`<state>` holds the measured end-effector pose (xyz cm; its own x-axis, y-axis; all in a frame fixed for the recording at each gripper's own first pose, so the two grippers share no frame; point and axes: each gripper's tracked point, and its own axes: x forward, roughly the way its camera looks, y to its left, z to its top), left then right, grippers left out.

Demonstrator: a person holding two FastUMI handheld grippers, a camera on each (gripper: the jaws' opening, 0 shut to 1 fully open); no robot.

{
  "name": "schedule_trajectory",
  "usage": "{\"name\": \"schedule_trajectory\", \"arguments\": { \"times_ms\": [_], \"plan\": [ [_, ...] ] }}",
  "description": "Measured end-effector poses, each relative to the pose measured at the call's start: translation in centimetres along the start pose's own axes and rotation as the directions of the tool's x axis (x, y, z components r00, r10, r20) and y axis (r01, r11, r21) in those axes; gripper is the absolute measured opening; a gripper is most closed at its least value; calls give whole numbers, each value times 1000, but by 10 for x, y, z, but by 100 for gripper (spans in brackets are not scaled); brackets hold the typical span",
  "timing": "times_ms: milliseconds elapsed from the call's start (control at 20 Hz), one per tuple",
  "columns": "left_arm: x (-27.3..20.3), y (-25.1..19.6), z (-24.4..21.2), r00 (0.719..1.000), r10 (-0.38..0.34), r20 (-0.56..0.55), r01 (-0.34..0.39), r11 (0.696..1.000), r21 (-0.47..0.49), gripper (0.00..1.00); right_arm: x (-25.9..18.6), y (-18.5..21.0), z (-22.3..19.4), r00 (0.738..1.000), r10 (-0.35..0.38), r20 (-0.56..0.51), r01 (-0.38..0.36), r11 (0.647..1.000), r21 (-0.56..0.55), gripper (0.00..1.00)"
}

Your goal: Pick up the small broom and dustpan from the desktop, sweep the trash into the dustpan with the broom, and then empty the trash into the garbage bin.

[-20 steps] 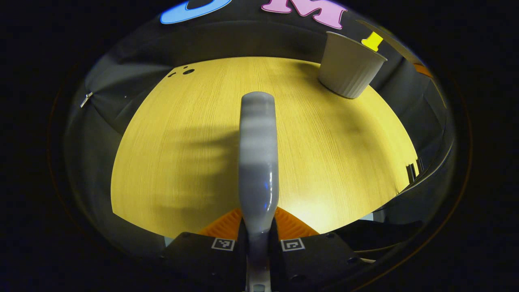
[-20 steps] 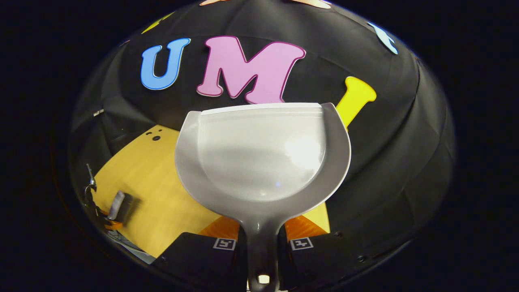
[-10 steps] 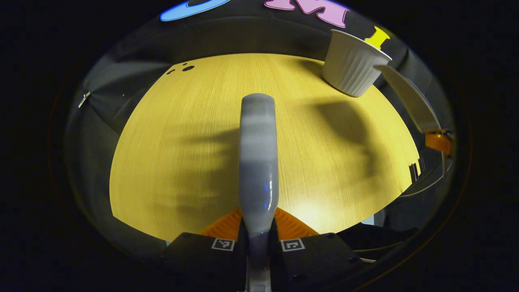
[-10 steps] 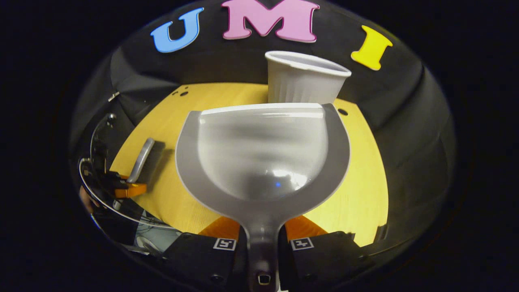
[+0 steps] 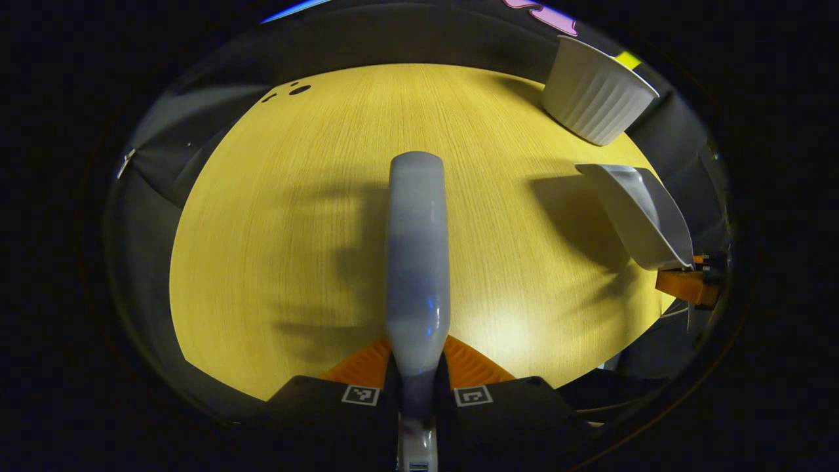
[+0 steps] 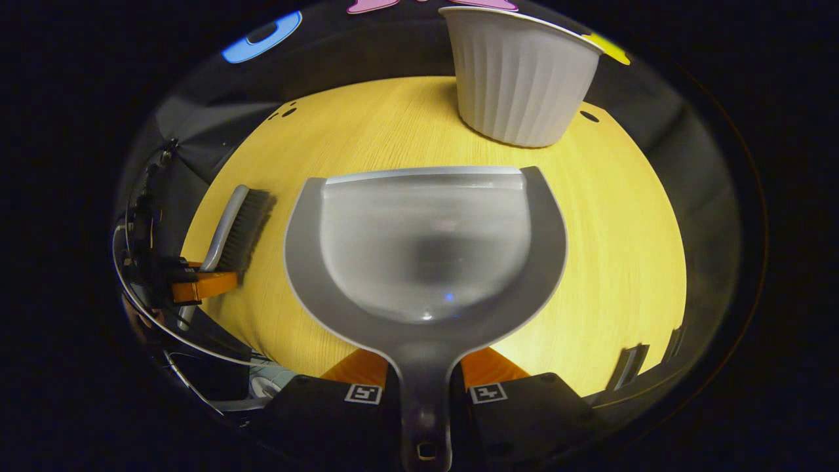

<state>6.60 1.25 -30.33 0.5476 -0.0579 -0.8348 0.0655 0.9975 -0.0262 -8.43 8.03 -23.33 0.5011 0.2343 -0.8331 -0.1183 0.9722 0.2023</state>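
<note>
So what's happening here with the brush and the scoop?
A person holds a claw in each hand over a wooden table. The left claw grips a small broom; the right claw grips a dustpan, which looks empty. A white ribbed bin stands at the table's far side. No trash is visible on the table.

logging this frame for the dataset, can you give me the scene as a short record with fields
left gripper: fingers shut on the broom handle
broom: held over the table; bristles point down, seen in the right gripper view
right gripper: fingers shut on the dustpan handle
dustpan: held above the table, pan looks empty
garbage bin: white ribbed, upright at the table's far edge, beyond the dustpan
table: yellow wood, no trash visible on it
</note>
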Motion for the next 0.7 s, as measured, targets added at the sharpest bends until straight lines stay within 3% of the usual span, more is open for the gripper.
{"name": "schedule_trajectory", "arguments": {
  "times_ms": [350, 400, 450, 500, 550, 650, 700],
  "plan": [
    [3, -1, 5, 998, 14, -61, -14, 1000, 10, 24, 29, 25, -4, 995, 32, -91, -33, 999, 0, 34],
    [2, -1, 5, 998, 21, -67, -19, 1000, 18, 27, 33, 25, -1, 996, 21, -86, -22, 1000, -7, 27],
    [3, -1, 4, 997, 28, -75, -27, 999, 21, 31, 33, 27, -1, 996, 12, -86, -13, 1000, -6, 27],
    [4, -3, 3, 996, 30, -85, -29, 999, 19, 27, 34, 30, 0, 996, 10, -89, -10, 1000, 1, 34],
    [5, -3, 3, 996, 32, -89, -30, 999, 18, 31, 33, 32, 1, 995, 12, -94, -11, 1000, 12, 35],
    [6, -3, 4, 995, 40, -93, -38, 999, 20, 28, 36, 40, -1, 992, 40, -118, -35, 998, 43, 36],
    [5, -4, 5, 995, 44, -91, -42, 999, 22, 28, 36, 44, -1, 989, 60, -132, -52, 997, 63, 29]
  ]
}}
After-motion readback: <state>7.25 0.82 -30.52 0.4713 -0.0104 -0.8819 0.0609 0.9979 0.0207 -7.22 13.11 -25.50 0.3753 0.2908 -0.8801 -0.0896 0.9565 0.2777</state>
